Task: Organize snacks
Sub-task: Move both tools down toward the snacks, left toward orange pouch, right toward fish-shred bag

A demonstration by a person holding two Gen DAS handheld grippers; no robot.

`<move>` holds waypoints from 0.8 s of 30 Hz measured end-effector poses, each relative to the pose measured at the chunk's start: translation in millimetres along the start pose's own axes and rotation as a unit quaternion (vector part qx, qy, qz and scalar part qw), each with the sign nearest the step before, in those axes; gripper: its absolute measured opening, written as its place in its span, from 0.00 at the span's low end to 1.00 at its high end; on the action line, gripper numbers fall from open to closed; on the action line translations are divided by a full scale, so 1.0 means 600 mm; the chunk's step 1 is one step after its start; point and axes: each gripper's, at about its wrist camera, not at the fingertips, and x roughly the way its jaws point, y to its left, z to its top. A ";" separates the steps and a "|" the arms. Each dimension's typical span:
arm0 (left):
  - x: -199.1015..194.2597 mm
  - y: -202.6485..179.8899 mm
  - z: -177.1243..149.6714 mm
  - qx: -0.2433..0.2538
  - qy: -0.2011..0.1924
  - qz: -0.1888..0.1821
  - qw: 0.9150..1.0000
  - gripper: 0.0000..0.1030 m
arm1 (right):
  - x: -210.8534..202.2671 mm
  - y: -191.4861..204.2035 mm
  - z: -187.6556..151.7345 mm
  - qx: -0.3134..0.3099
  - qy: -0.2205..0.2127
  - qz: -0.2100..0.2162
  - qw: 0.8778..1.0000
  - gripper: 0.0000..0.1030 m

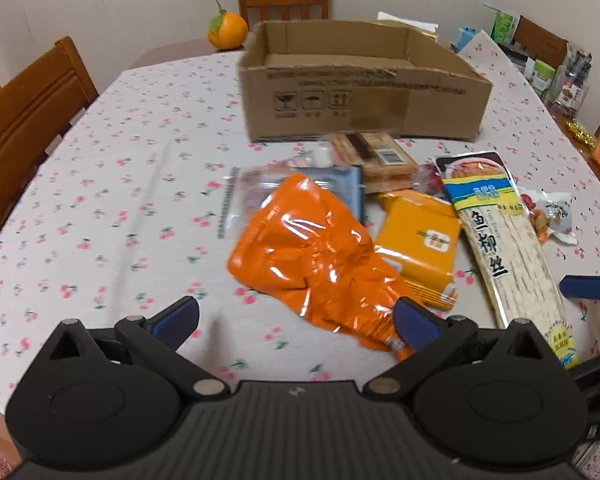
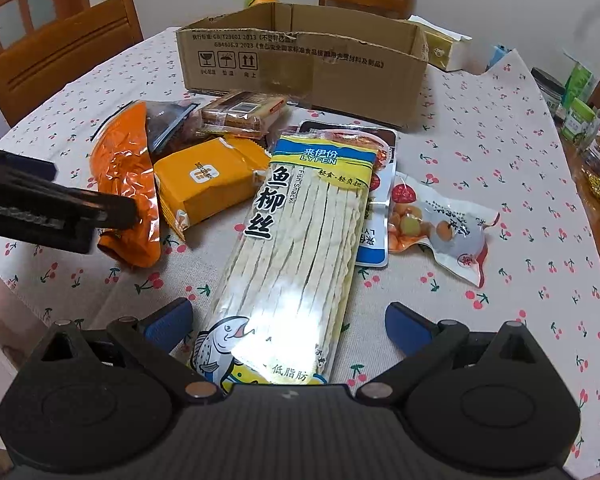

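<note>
An open cardboard box stands at the far middle of the table; it also shows in the right wrist view. Snack packs lie in front of it: a shiny orange bag, a yellow-orange pack, a long fish-strip pack, a biscuit pack, and a small clear pouch. My left gripper is open, its jaws either side of the orange bag's near end. My right gripper is open, astride the fish-strip pack's near end.
Wooden chairs stand at the left and far side. An orange fruit sits behind the box. Jars and boxes crowd the right table edge. The cherry-print cloth covers the table.
</note>
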 end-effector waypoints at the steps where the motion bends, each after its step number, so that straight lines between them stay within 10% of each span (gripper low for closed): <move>1: -0.006 0.010 -0.003 -0.001 0.000 0.004 1.000 1.00 | -0.001 0.000 0.000 0.000 0.000 0.000 1.000 1.00; 5: -0.015 0.035 -0.013 0.010 0.010 0.044 0.999 0.99 | -0.002 0.001 -0.004 -0.003 -0.008 0.001 1.000 1.00; 12: -0.025 0.025 0.007 -0.049 -0.010 -0.026 0.998 0.99 | -0.005 0.001 -0.006 -0.007 -0.015 0.004 1.000 1.00; 24: 0.012 -0.023 -0.015 -0.006 -0.029 0.010 1.000 1.00 | -0.003 -0.001 -0.008 -0.011 -0.023 0.009 1.000 1.00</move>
